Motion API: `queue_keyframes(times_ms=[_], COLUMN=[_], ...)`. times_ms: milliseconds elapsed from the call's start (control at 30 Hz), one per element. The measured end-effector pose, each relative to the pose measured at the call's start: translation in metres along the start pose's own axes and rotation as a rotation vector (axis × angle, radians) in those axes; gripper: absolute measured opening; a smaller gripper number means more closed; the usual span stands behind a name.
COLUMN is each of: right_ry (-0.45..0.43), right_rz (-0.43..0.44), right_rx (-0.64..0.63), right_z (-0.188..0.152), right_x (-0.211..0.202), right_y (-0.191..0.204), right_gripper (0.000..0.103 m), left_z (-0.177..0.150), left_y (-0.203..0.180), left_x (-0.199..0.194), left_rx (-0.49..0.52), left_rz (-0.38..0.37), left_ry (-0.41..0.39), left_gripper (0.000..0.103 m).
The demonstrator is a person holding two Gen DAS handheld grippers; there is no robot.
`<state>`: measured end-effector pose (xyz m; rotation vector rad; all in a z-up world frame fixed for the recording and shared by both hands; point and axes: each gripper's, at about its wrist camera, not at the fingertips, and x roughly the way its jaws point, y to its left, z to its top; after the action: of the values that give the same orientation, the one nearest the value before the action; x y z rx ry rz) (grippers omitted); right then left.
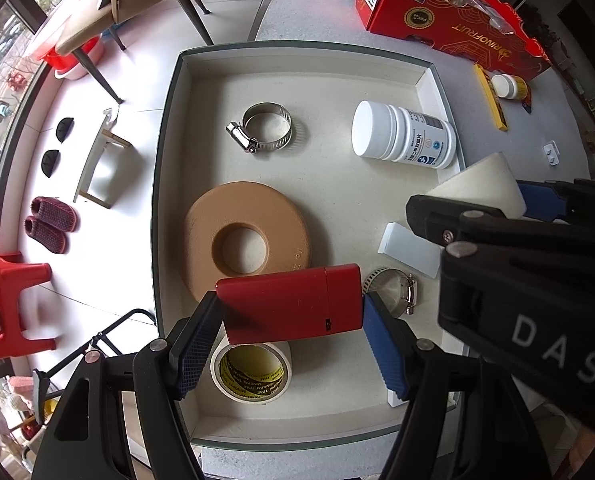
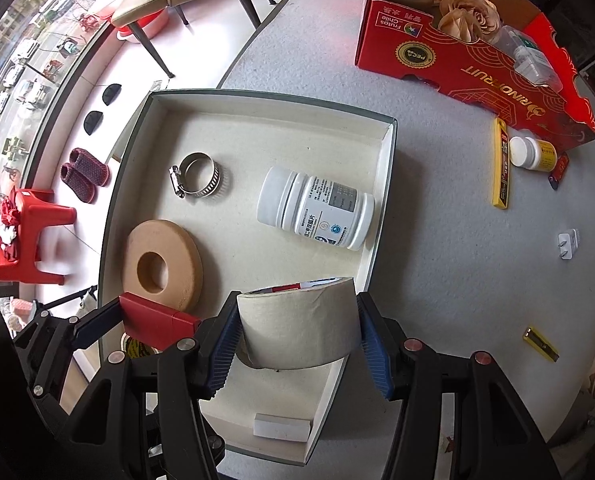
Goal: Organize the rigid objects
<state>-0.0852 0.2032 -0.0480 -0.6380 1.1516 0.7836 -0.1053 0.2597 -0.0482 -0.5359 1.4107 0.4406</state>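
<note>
Beside the tan ring (image 1: pixel 246 236) in the tray, the second hose clamp (image 1: pixel 393 292) sits half hidden behind the red box (image 1: pixel 293 304); the tape roll (image 1: pixel 253 372) below it is partly covered, its label print too small to read

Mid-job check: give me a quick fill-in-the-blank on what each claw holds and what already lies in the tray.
1. The left claw is closed on a flat ____ box.
2. The right claw grips a roll of beige ____.
3. In the tray, the white bottle is lying on its ____.
4. The tan ring lies in the tray next to a metal hose ____.

Missing words: red; tape; side; clamp
</note>
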Motion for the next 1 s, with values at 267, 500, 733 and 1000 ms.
queue_keyframes(times_ms=[267,500,733,1000], right_ry=[0.015,-0.003,0.012,0.041], right_rz=[0.057,0.045,0.072,0.093], right_rx=[-0.003,0.026,0.092,0.180], right_z=[0.003,-0.004,-0.033,-0.069], right_x=[0.005,-0.009,-0.023,-0.028], right_y=[0.001,-0.012,-0.026,-0.030], right_gripper=[0.059,0.088,0.088,0.088], left_z=[0.001,-0.003,-0.015,-0.030], left_y=[0.004,0.007,0.002,-0.011], left_x=[0.000,-0.003,-0.008,-0.005], left_rx=[-0.004,-0.034,-0.033,0.058], left_rz=[0.011,-0.018,-0.027,0.020], left_ry=[-0.013,-0.017,-0.023,0.019], left_gripper=[0.082,0.088,0.103,0.103])
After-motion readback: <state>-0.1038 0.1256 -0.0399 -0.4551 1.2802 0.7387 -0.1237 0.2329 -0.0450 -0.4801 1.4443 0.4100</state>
